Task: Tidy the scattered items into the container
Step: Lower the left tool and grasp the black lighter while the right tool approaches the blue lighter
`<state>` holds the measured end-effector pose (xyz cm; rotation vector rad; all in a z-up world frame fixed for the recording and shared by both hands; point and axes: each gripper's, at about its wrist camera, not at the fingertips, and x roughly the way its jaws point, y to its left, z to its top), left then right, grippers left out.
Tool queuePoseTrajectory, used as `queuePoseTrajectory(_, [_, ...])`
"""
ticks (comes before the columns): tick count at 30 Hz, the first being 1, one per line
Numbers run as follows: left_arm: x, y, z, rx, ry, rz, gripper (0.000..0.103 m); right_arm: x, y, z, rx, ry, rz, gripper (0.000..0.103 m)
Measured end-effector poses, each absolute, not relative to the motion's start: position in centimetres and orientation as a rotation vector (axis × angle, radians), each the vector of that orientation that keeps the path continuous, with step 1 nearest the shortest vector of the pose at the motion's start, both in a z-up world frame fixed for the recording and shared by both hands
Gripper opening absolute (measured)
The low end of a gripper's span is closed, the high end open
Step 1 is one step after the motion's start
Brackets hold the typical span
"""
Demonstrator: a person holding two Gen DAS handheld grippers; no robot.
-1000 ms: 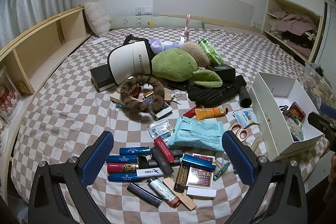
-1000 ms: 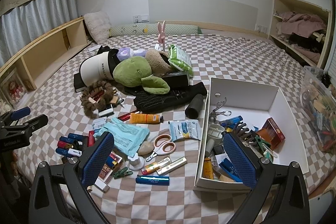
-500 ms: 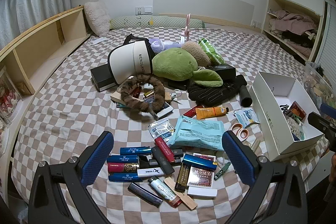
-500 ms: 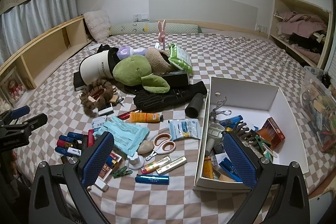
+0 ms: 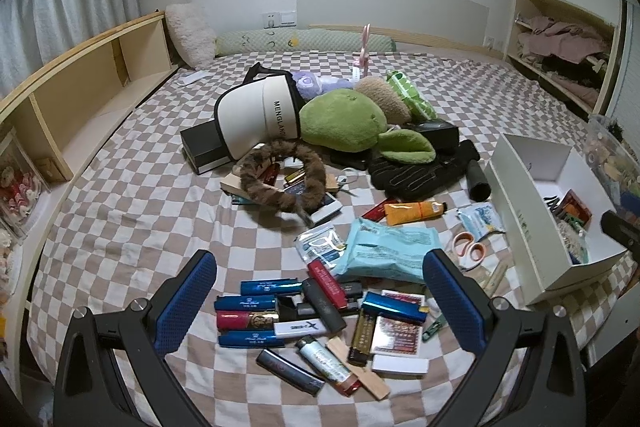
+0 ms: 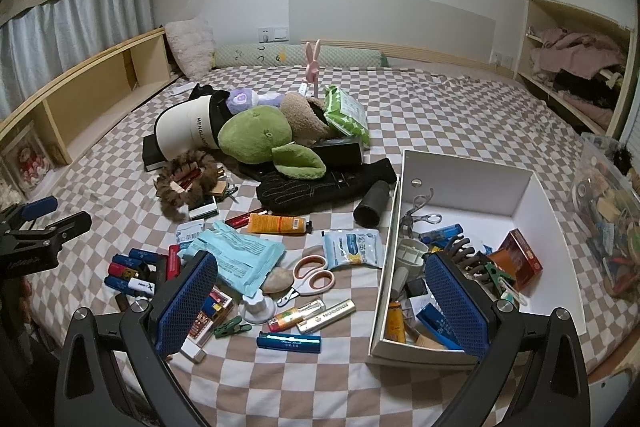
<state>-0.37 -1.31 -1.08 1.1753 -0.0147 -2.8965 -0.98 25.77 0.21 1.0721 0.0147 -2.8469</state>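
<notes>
At the lower left of your left wrist view, your left gripper stands wide apart and empty, its blue pads framing a cluster of lighters lying on the checkered bedspread. Toward the middle of that frame a light-blue packet lies just above the cluster, with a white cap and a green plush piled higher up. At the right edge sits the white box, partly filled. In your right wrist view, your right gripper is likewise spread wide and holds nothing; scissors with pink handles and a blue lighter lie between its pads, and the same box sits at the right, its near corner behind the right pad
</notes>
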Motion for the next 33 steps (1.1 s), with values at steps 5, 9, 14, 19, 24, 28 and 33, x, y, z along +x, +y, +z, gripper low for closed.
queuePoseTrajectory(5, [-0.4, -2.3, -2.0, 1.205, -0.036, -2.881, 0.103, -0.8, 25.7, 0.0, 1.048, -0.015, -2.844, 0.103])
queuePoseTrajectory(9, [-0.6, -3.0, -3.1, 1.252, -0.033, -2.875, 0.103, -0.7, 25.6, -0.2, 1.029, -0.038, -2.841, 0.103])
queuePoseTrajectory(14, [-0.9, -3.0, -4.5, 1.339, -0.106, -2.901, 0.103, -0.9, 25.3, -0.7, 1.075, -0.028, -2.803, 0.103])
queuePoseTrajectory(19, [-1.0, -3.3, -6.2, 1.416, -0.252, -2.948, 0.103, -1.1, 25.0, -1.3, 1.123, -0.016, -2.763, 0.103])
queuePoseTrajectory(24, [-0.7, -4.3, -8.4, 1.545, -0.317, -2.96, 0.103, -1.4, 24.6, -1.8, 1.17, -0.005, -2.723, 0.103])
queuePoseTrajectory(28, [-0.7, -4.4, -10.1, 1.704, -0.384, -2.971, 0.103, -1.5, 24.4, -2.2, 1.193, -0.003, -2.697, 0.103])
queuePoseTrajectory(33, [-1.0, -4.0, -11.8, 1.854, -0.439, -2.941, 0.103, -2.1, 24.0, -2.7, 1.233, 0.004, -2.672, 0.103])
